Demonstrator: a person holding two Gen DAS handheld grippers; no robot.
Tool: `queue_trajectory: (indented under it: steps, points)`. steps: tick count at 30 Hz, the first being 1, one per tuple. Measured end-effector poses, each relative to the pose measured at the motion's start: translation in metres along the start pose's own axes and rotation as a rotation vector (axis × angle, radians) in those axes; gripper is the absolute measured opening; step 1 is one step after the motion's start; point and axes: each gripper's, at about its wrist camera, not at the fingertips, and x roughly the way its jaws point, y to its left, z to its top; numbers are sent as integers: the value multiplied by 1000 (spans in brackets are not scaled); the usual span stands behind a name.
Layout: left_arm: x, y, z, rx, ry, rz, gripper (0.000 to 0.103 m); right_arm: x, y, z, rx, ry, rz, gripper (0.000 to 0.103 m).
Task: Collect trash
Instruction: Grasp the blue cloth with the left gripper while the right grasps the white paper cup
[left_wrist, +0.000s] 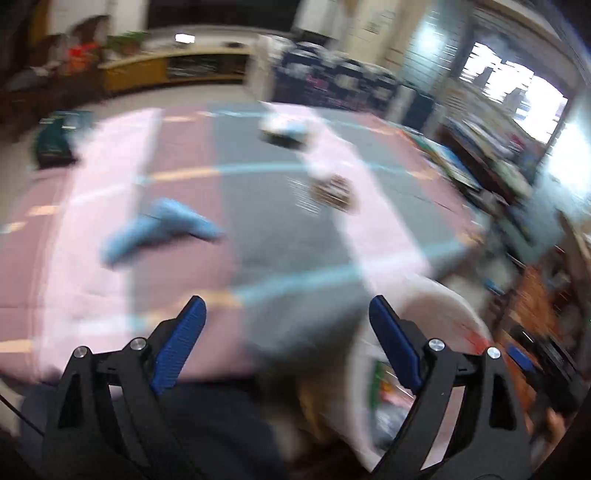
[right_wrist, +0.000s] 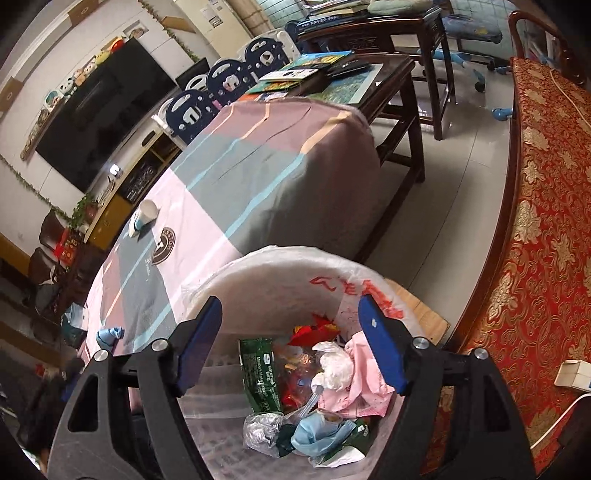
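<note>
Right gripper (right_wrist: 290, 341) open over trash bin (right_wrist: 258, 269); left view blurred, apparently empty

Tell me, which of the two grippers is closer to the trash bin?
Right. The right gripper hangs open directly over the trash bin, looking down on the rubbish inside. The left gripper, also open, sits beside the bin, facing the bed.

A home living room: wall-mounted television (right_wrist: 99, 110), brocade-cushioned wooden sofa (right_wrist: 546, 221), dark wood coffee table (right_wrist: 402, 74).
</note>
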Motion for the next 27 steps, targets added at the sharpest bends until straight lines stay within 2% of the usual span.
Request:
queue_trajectory:
  steps: [2, 4, 5, 7, 9, 11, 13, 15, 17, 20, 22, 25, 27]
  points:
    - [13, 37, 20, -68, -35, 80, 90, 5, 7, -1, -19, 13, 2, 75]
    - [30, 67, 35, -129, -26, 119, 90, 12, 16, -1, -43, 30, 7, 75]
    - [41, 82, 42, -175, 11, 112, 90, 15, 21, -1, -54, 37, 13, 75]
    - [63, 104, 52, -251, 84, 49, 90, 22, 34, 0, -81, 53, 27, 75]
    - [77, 112, 53, -255, 127, 21, 90, 33, 51, 3, -115, 84, 46, 75]
    - [91, 116, 58, -259, 143, 33, 90, 45, 70, 7, -145, 107, 63, 75]
    - [100, 117, 63, -243, 136, 86, 90, 56, 93, 11, -182, 120, 87, 75]
    - [111, 114, 66, -177, 138, 185, 89, 73, 123, 18, -231, 149, 127, 75]
    - [118, 109, 68, -103, 158, 235, 81, 90, 151, 26, -267, 168, 173, 75]
    - [120, 100, 68, -43, 153, 190, 62, 122, 202, 43, -355, 152, 208, 75]
    - [119, 96, 69, -13, 160, 139, 37, 148, 236, 55, -409, 138, 228, 79]
    - [116, 87, 65, 54, 180, 93, 22, 198, 279, 77, -429, 132, 227, 79]
    - [111, 91, 63, 43, 181, 55, 17, 226, 301, 92, -435, 107, 194, 79]
